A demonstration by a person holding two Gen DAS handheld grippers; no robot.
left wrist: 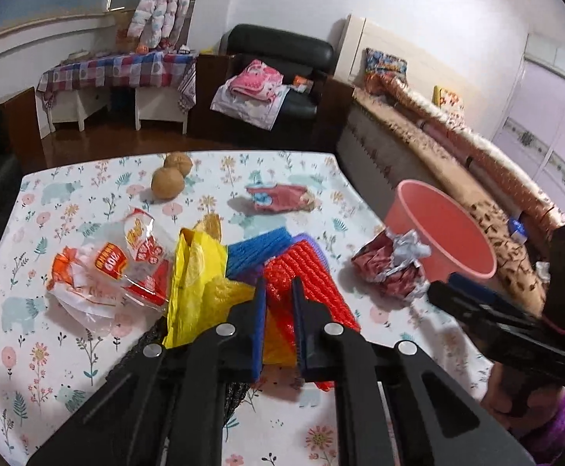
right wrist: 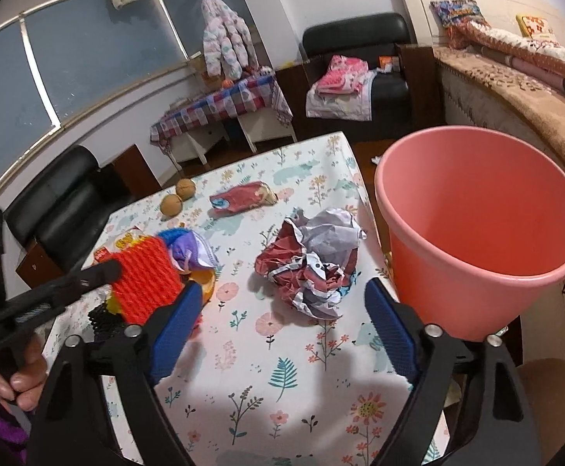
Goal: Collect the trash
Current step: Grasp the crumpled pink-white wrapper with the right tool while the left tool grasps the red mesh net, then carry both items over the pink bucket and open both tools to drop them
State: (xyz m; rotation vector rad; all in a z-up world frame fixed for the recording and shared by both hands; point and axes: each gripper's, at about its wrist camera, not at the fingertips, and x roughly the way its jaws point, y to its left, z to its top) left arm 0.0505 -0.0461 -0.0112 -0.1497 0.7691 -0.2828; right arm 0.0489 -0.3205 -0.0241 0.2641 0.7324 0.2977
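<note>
On the near left of the surface (left wrist: 88, 369), the left hand-held gripper (left wrist: 278, 291) pinches red foam netting (left wrist: 305, 283), light, soft and springy. The right hand-held gripper (right wrist: 278, 310) gapes empty before crumpled paper (right wrist: 309, 260); grab its bulk, pink bin (right wrist: 484, 233) just right.

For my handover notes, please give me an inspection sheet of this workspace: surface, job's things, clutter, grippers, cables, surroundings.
Surface: table under a floral cloth.
Job's things: pink bucket at the table's right edge, nothing seen inside; crumpled paper; red foam net with yellow bag; clear wrappers; red snack packet.
Clutter: two brown round fruits.
Grippers: left gripper shut on red foam net; right gripper open, short of the crumpled paper.
Cables: thin red wire on the right gripper.
Surroundings: black armchair, bed.
</note>
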